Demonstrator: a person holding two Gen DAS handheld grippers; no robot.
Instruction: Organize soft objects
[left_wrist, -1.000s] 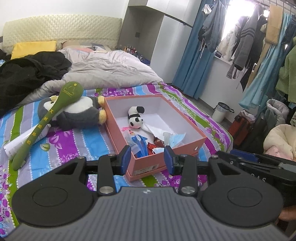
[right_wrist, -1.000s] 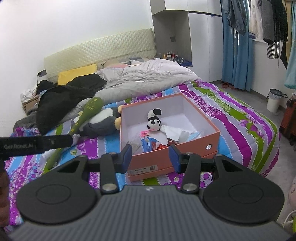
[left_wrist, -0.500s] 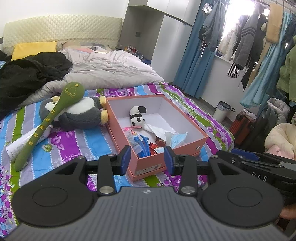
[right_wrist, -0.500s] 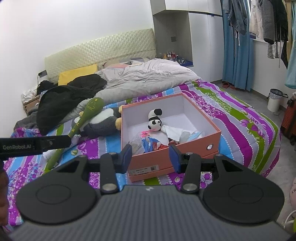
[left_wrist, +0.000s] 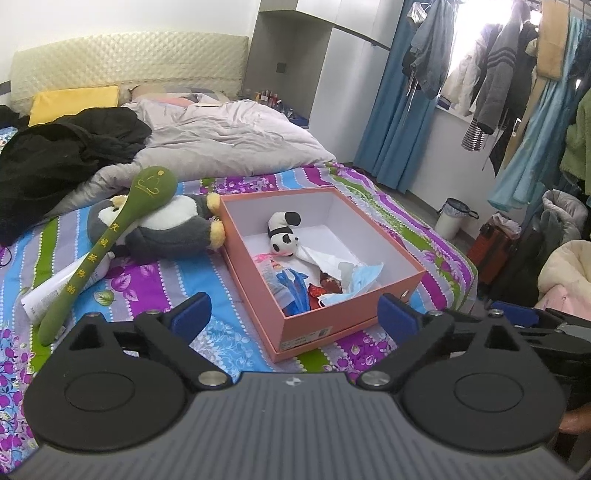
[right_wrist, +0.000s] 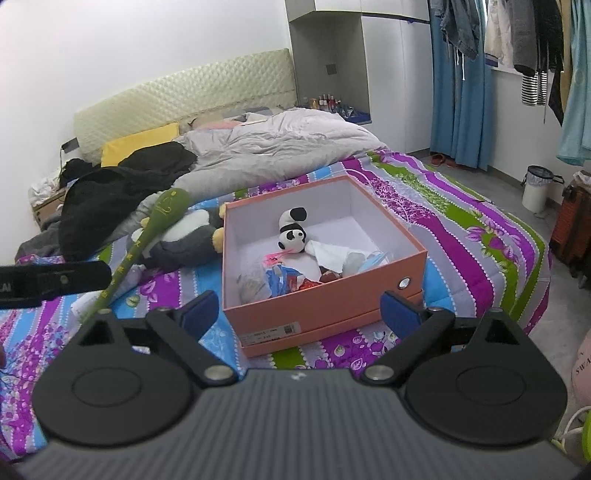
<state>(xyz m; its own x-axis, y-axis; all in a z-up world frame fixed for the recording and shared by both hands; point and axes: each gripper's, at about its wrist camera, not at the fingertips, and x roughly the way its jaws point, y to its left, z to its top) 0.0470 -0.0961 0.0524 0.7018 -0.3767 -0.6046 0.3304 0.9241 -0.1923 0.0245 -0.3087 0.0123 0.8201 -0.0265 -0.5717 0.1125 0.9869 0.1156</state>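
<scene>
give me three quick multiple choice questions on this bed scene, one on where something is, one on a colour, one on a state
1. Where is the small panda plush?
A. inside the pink box
B. on the grey duvet
C. on the floor

2. What colour is the long plush mallet lying across the penguin plush?
A. red
B. green
C. white

3. How do the left tongs and the right tongs stand?
A. both clamped on the box
B. one holds the panda
C. both open and empty

Answers:
1 A, the panda lies against the box's white inner floor, near the back wall.
2 B, its head and handle are olive green with yellow marks.
3 C, the blue pads have just been opening wide and sit far apart with nothing between them; the box lies further off on the striped bedsheet.
</scene>
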